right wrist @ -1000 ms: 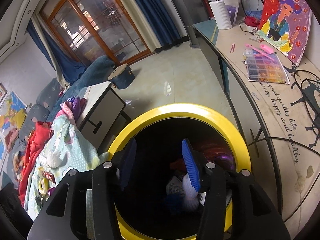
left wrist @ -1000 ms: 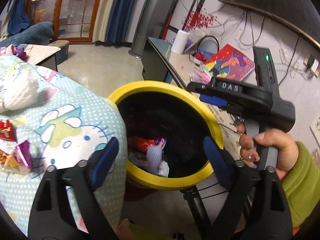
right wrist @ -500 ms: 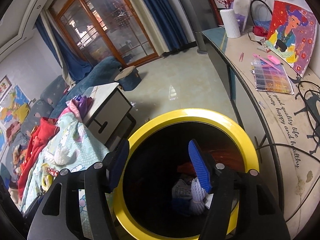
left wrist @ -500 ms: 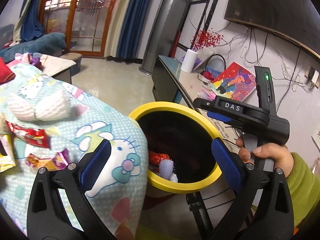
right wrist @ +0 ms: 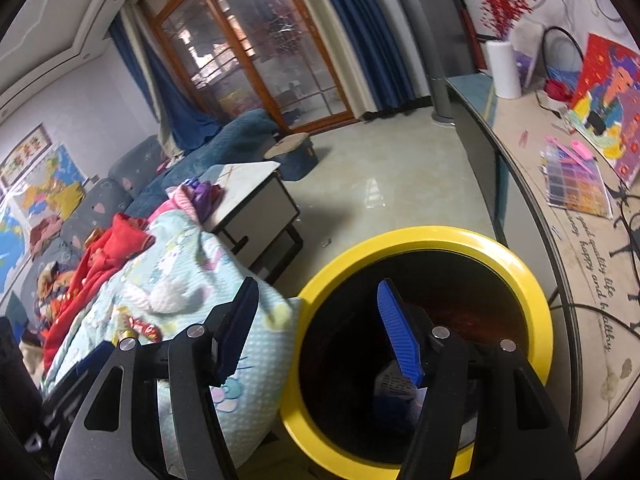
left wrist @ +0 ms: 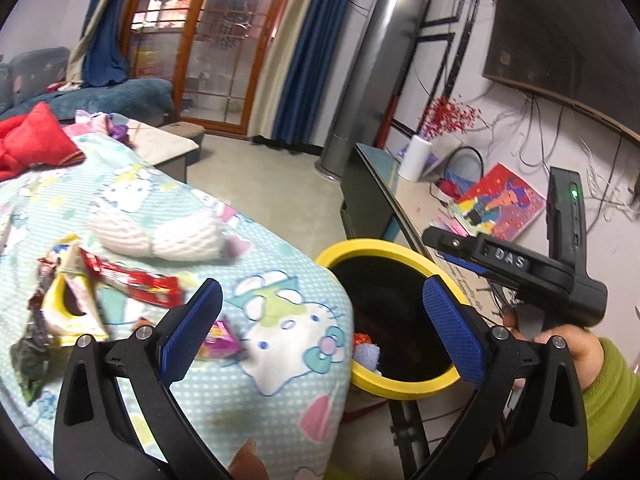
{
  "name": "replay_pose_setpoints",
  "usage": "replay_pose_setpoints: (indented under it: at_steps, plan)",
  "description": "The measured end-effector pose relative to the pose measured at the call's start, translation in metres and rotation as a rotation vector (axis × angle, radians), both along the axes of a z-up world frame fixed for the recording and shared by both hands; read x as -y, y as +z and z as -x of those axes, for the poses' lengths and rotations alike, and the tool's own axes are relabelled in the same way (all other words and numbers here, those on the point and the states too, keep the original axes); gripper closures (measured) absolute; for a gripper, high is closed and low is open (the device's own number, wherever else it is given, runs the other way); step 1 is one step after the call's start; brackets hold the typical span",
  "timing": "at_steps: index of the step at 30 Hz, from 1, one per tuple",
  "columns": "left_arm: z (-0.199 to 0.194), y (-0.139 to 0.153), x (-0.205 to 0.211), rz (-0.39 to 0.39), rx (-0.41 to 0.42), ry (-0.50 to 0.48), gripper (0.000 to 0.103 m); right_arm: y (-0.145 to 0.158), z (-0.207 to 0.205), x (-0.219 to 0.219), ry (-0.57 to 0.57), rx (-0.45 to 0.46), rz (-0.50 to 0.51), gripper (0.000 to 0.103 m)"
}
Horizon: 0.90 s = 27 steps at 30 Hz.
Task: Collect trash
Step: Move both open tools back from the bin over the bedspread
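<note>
A yellow-rimmed black trash bin [left wrist: 372, 246] stands beside a blanket-covered surface [left wrist: 280, 380]; it also shows in the right wrist view [right wrist: 532, 284]. Wrappers and white foam netting lie inside it [left wrist: 366, 350]. On the blanket lie a red wrapper [left wrist: 136, 280], a yellow packet [left wrist: 68, 304], a pink wrapper [left wrist: 220, 340] and white foam netting [left wrist: 160, 236]. My left gripper [left wrist: 320, 332] is open and empty above the blanket's edge. My right gripper [right wrist: 316, 332] is open and empty over the bin's left rim; its body shows in the left wrist view [left wrist: 520, 264].
A long counter [right wrist: 580, 240] to the right of the bin holds a bright painting [left wrist: 500, 208], a bead tray [right wrist: 576, 184] and a white roll [right wrist: 504, 64]. A red garment [left wrist: 32, 144] lies on the blanket's far end. A low table [right wrist: 252, 196] stands beyond.
Both grippers have pulled up and to the left, away from the bin. More of the blanket with its wrappers has come into the left wrist view. Both stay open and empty.
</note>
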<state>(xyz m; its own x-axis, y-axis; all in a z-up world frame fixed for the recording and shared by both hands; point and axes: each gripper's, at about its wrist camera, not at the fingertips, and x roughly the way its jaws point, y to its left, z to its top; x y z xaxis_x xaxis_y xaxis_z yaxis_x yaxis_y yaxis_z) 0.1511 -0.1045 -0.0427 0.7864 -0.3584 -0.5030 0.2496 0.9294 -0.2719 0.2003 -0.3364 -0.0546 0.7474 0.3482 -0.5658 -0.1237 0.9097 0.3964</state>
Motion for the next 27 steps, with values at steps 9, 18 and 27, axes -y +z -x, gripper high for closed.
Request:
replay_pose_setpoints:
  at_steps: [9, 18, 27]
  plan:
    - [0.006, 0.010, -0.029, 0.017, 0.027, 0.077, 0.011, 0.016, 0.011, -0.030, 0.077, 0.042, 0.028, 0.043]
    - [0.010, 0.015, -0.056, 0.036, 0.043, 0.143, 0.011, 0.025, 0.021, -0.059, 0.148, 0.074, 0.061, 0.043]
    - [0.013, 0.017, -0.083, 0.060, 0.052, 0.213, 0.011, 0.029, 0.031, -0.085, 0.213, 0.097, 0.085, 0.041]
